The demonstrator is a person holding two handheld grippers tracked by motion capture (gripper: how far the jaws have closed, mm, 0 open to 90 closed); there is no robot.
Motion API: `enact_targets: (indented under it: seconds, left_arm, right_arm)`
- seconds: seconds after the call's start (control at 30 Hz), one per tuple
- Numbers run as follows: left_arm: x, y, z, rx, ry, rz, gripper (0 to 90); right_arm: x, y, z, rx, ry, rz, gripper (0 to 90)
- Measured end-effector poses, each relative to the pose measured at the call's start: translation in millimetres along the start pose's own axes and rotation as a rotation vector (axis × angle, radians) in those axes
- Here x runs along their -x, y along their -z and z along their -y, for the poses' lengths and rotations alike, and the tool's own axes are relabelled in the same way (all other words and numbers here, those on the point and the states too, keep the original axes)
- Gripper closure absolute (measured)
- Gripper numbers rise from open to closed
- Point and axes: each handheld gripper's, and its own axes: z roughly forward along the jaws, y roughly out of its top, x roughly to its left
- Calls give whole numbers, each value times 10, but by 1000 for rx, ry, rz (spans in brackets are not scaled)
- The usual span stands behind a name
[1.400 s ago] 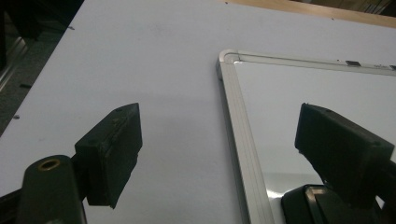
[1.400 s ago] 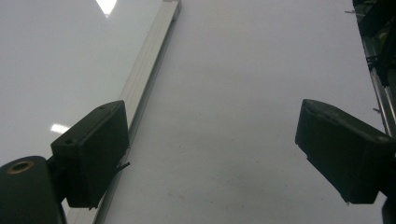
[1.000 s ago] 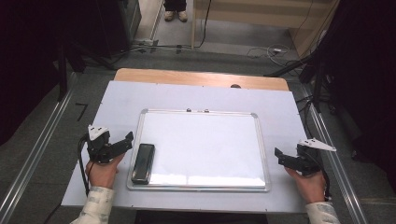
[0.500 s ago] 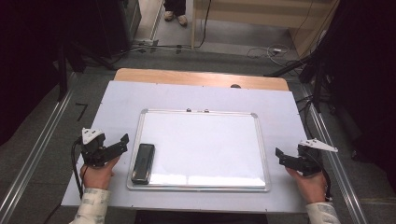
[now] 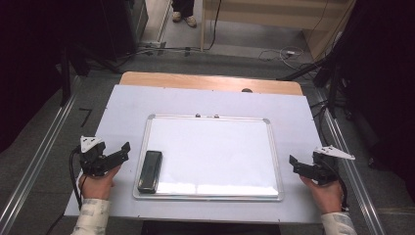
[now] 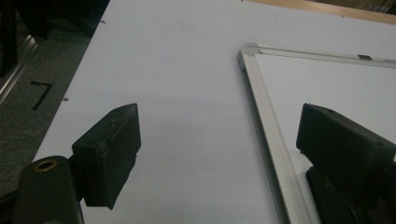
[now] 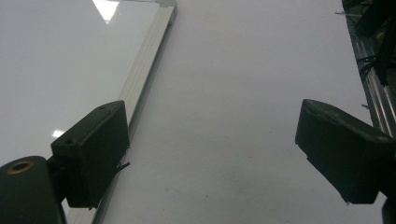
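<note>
Left gripper (image 5: 110,157): it has moved a little back toward the near-left corner of the table (image 5: 127,105) since a second ago. Its jaws stand wide open with nothing between them.
Meaning: I judge the eraser is released, or the reach for it has not yet begun.
Eraser (image 5: 149,171): a black block lying flat inside the near-left corner of the whiteboard (image 5: 215,152), just beside its left frame and apart from the left gripper.
Right gripper (image 5: 306,169): it rests by the near-right edge of the table, unchanged. Its jaws are open and empty.
Open room: bare table strips lie left and right of the whiteboard; the far edge is free.
</note>
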Motion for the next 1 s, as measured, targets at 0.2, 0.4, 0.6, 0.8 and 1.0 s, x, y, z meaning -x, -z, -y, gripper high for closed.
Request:
enact_targets:
  seconds: [0.2,0.4,0.6,0.8,1.0]
  left_arm:
    - [-36,13,3,-3,3,-8,142]
    - [-61,21,8,-1,8,-15,142]
    - [-95,23,10,-12,11,-23,142]
    - [-133,27,15,-13,17,-33,143]
    - [-181,20,21,-23,27,-45,143]
  right_arm:
    - [1,3,1,2,0,0,84]
    - [10,12,3,4,0,1,84]
    - [20,25,3,7,-8,2,84]
    - [47,50,5,13,-15,3,84]
    - [87,69,9,18,-26,11,84]
